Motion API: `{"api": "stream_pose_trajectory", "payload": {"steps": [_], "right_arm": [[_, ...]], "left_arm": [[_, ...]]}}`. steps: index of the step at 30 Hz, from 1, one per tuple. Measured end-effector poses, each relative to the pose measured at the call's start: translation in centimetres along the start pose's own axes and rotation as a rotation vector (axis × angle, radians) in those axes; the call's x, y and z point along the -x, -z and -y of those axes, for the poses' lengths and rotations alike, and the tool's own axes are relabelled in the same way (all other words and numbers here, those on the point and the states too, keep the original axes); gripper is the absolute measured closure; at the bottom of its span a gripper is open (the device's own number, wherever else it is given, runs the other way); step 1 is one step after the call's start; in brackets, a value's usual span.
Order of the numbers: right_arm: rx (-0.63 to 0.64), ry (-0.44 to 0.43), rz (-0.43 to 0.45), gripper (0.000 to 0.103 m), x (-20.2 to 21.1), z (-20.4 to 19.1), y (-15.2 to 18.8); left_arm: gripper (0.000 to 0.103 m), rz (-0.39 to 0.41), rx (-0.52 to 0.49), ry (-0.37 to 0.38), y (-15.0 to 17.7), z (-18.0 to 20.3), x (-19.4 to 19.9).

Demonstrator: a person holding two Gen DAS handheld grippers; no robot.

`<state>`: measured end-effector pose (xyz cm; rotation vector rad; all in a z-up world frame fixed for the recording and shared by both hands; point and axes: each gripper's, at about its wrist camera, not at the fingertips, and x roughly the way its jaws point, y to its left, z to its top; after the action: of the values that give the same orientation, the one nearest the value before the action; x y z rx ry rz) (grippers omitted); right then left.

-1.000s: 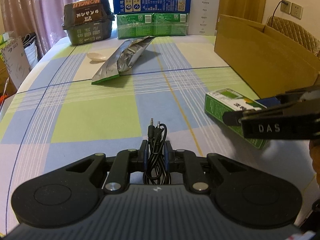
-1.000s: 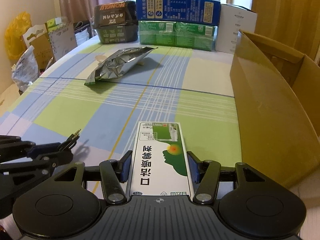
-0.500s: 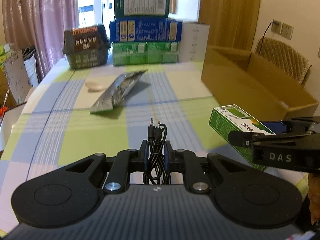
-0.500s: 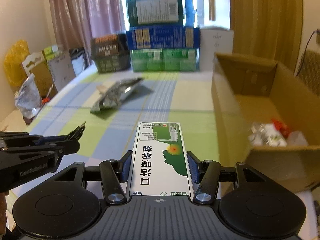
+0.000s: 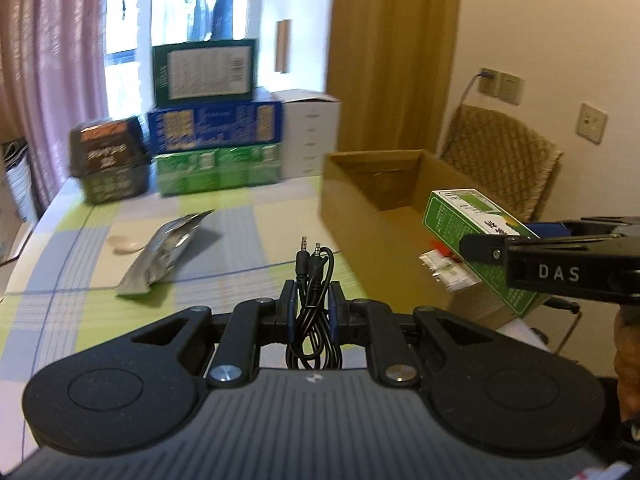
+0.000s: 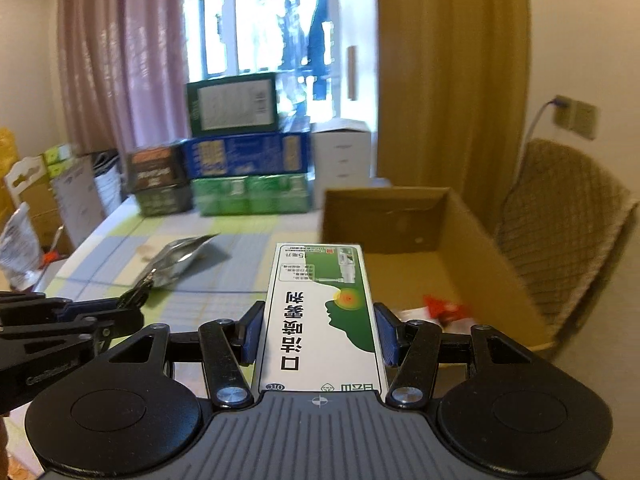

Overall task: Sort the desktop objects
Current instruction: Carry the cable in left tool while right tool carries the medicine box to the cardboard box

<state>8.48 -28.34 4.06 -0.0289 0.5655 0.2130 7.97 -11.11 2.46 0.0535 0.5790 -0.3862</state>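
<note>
L gripper (image 5: 312,304): pressed together on a coiled black cable (image 5: 314,316), pads pinching the bundle from both sides; two jack plugs stick up at 12 o'clock above the tips. Held in the air above the table (image 5: 80,312), near its front edge.

R gripper (image 6: 320,332): blue pads pinching a green/white med box (image 6: 322,320) on its long sides, printed face up, long axis pointing to 12. In the L view the same box (image 5: 476,240) shows at 3 o'clock, tilted, hanging over the near R part of the carton (image 5: 372,216), w/ the R gripper's black finger (image 5: 560,268) marked "DAS" across it. Bit of a hand (image 5: 628,356) at 4 o'clock, edge of frame.

Carton is open-topped, sits on the table's R side, 1–2 o'clock from the L gripper. Inside: a red scrap (image 6: 444,308) and white packets (image 5: 448,272), blurred, can't tell what exactly.

Table, checked cloth. Foil pouch (image 5: 168,252) lies flat at 10–11 o'clock from the L gripper, a small white item (image 5: 124,244) touching or just beside its L side, can't tell which. Far end, 11–12 o'clock: stack of boxes (image 5: 216,128), green on blue on green, dark tub (image 5: 108,160) to its L, white box (image 5: 310,140) to its R.

Wicker chair (image 6: 568,224) beyond the carton at 2 o'clock. In the R view the L gripper (image 6: 132,306) shows at 9 o'clock, cable plugs at its tip.
</note>
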Motion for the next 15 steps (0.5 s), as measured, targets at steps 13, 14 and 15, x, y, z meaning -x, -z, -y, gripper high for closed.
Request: {"api": "stream_pose_trajectory", "payload": {"steps": [13,14,15], "right_arm": [[-0.042,0.079,0.012,0.050,0.7,6.1,-0.6],[-0.043,0.081,0.012,0.050,0.7,6.4,-0.6],[-0.045,0.083,0.011,0.050,0.6,6.7,-0.6]], "left_arm": [[0.091,0.012,-0.054,0.101,-3.2,5.5,-2.1],[0.091,0.010,-0.057,0.105,-3.4,5.8,-2.4],[0.091,0.007,-0.059,0.109,-3.5,5.9,-2.6]]}}
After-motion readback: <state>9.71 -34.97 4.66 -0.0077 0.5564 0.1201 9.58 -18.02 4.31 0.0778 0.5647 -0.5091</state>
